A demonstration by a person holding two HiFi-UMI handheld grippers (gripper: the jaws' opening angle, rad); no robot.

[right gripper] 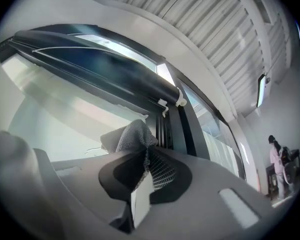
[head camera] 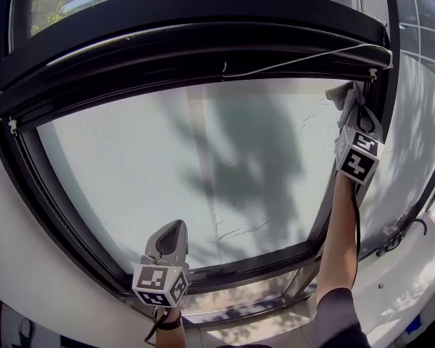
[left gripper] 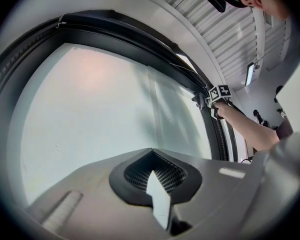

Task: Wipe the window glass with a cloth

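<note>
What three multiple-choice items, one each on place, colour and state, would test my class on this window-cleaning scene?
1. Where on the window glass is the cloth?
A. lower left corner
B. centre
C. upper right corner

2. What colour is the window frame?
A. white
B. black
C. red

3. What state is the right gripper in?
A. shut on the cloth
B. open and empty
C. shut on nothing

Key:
1 C: the head view shows the cloth at the pane's upper right corner.
2 B: the frame round the pane is black.
3 A: the right gripper view shows the grey cloth pinched between its jaws.
</note>
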